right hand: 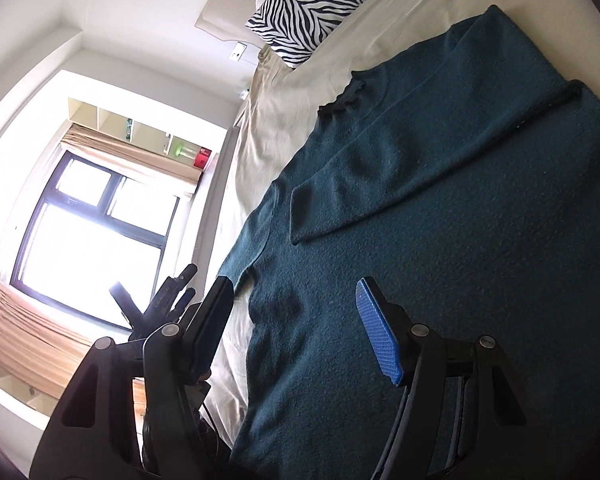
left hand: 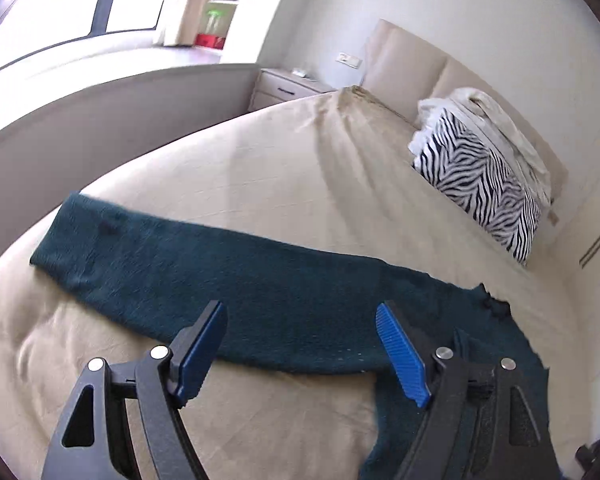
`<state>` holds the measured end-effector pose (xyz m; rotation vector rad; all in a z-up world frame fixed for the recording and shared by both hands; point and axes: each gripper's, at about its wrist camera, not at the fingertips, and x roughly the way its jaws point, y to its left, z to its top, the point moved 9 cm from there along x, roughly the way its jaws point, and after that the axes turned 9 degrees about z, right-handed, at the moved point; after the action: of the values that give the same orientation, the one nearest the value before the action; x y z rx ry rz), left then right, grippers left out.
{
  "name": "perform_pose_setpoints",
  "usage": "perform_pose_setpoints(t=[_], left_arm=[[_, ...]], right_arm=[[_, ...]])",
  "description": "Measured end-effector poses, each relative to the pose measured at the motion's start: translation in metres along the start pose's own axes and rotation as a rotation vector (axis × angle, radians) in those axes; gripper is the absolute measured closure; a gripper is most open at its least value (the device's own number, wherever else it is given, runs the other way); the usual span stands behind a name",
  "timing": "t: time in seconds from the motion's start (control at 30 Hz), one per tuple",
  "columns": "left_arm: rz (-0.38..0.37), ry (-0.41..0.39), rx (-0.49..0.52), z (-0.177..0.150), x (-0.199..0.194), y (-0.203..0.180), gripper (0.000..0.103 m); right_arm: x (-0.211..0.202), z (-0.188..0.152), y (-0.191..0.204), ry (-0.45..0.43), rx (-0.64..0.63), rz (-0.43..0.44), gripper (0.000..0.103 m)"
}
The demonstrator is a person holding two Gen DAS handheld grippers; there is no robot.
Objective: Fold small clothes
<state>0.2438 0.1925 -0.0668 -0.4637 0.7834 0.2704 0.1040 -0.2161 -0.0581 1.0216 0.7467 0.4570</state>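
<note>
Left tongs (left hand: 300, 344) spread, above sleeve (left hand: 172, 256) | right tongs (right hand: 296, 328) spread, empty, over teal sweater (right hand: 440, 260)

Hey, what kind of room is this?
Most likely a bedroom: a beige-covered bed with a padded headboard, a zebra-print pillow, and a nightstand beside it.

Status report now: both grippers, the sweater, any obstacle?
Left gripper open, right gripper open, both empty. Teal sweater flat on bed, one sleeve folded across, other outstretched. Nothing blocking.
</note>
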Motion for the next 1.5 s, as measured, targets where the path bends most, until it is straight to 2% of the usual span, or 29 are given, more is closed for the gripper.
perform_pose_setpoints(t=[0.07,0.13,0.27,0.37,0.43,0.57,0.63,0.7,0.73,0.8,0.93,1.03,1.1,1.17,1.23,1.27,1.3,1.37,1.5], left_arm=[[-0.031,0.045,-0.170,0.003,0.006,0.045,0.026],[-0.079,0.094,-0.336,0.003,0.014,0.081,0.033],[-0.151,0.146,-0.585,-0.003,0.031,0.127,0.033],[-0.158,0.157,-0.755,-0.012,0.039,0.156,0.038],[-0.150,0.138,-0.817,-0.015,0.037,0.168,0.041],[-0.131,0.126,-0.876,-0.007,0.048,0.180,0.041],[-0.105,0.106,-0.877,0.006,0.056,0.187,0.041],[-0.077,0.091,-0.853,0.021,0.064,0.189,0.046],[-0.059,0.079,-0.817,0.029,0.067,0.187,0.063],[-0.023,0.074,-0.683,0.043,0.072,0.167,0.092],[-0.053,-0.025,-0.348,0.064,0.056,0.081,0.094],[-0.086,-0.098,0.006,0.052,0.036,-0.019,0.094],[-0.100,-0.136,0.304,0.016,0.026,-0.097,0.094],[-0.082,-0.188,0.645,-0.038,0.020,-0.167,0.093],[-0.040,-0.260,0.935,-0.094,0.016,-0.212,0.090],[-0.017,-0.302,1.035,-0.115,0.015,-0.223,0.089],[-0.002,-0.323,1.105,-0.132,0.016,-0.229,0.087],[0.014,-0.335,1.150,-0.147,0.017,-0.228,0.086],[-0.022,-0.280,1.065,-0.134,0.020,-0.209,0.065]], right_arm=[[0.009,-0.009,0.006,0.019,0.000,0.004,0.039],[0.017,-0.018,0.010,0.034,0.005,0.005,0.039],[0.035,-0.026,0.013,0.053,0.017,0.007,0.039],[0.045,-0.029,0.015,0.067,0.021,0.009,0.039],[0.051,-0.031,0.015,0.074,0.016,0.006,0.039],[0.058,-0.029,0.008,0.079,0.032,0.005,0.039],[0.059,-0.028,0.006,0.079,0.038,0.006,0.039],[0.057,-0.028,0.005,0.078,0.034,0.007,0.039],[0.055,-0.027,0.005,0.076,0.031,0.005,0.039],[0.052,-0.024,0.003,0.071,0.030,0.003,0.039],[0.050,-0.015,-0.005,0.056,0.036,-0.003,0.039],[0.051,-0.009,-0.011,0.045,0.045,-0.001,0.039],[0.051,-0.005,-0.014,0.037,0.051,0.005,0.039],[0.052,-0.002,-0.019,0.030,0.060,0.005,0.039],[0.053,0.001,-0.027,0.020,0.077,-0.002,0.039],[0.053,0.003,-0.030,0.017,0.084,-0.006,0.039],[0.052,0.005,-0.034,0.014,0.090,-0.013,0.039],[0.053,0.010,-0.040,0.014,0.094,-0.018,0.039],[0.071,0.022,-0.049,0.037,0.132,-0.005,0.039]])
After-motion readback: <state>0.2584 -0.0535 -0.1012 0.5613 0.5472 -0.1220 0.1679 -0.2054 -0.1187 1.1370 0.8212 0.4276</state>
